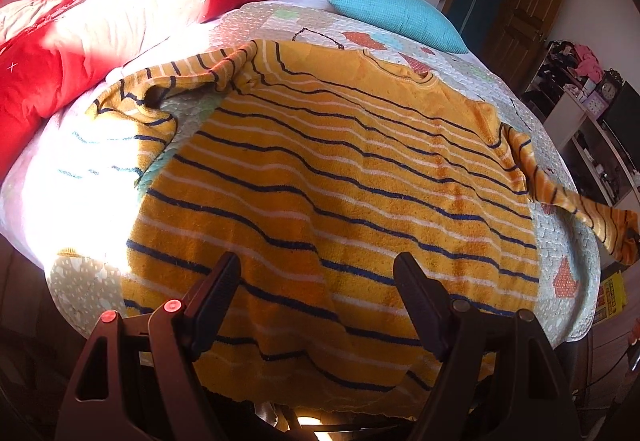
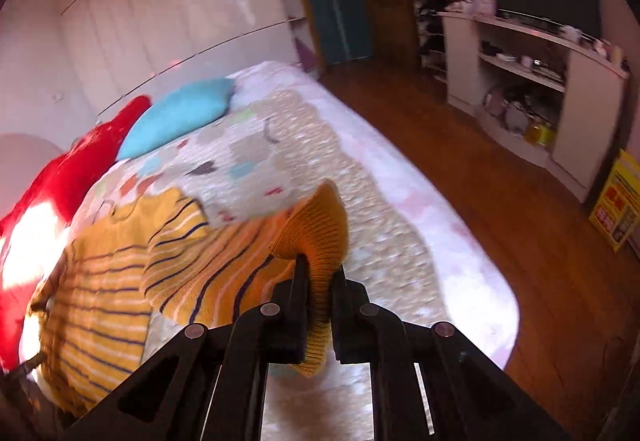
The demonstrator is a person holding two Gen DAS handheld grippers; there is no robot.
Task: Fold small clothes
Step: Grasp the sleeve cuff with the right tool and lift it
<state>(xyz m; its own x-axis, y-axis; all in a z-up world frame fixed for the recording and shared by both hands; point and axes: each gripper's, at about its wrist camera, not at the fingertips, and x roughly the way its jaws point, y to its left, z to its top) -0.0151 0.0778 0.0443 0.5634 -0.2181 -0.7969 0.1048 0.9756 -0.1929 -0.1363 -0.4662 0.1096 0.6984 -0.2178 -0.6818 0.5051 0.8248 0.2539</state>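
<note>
Sweater [image 1: 340, 181] flat on bed [image 1: 560, 241], right tool [image 2: 320, 269] pinching its cuff [image 2: 316, 237]

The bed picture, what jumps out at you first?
A big yellow striped sweater lies spread flat across the bed's patterned quilt, with a bright red pillow at its left. The right tongs pinch the sweater's ribbed cuff, while the left tongs hover open above the hem.
</note>
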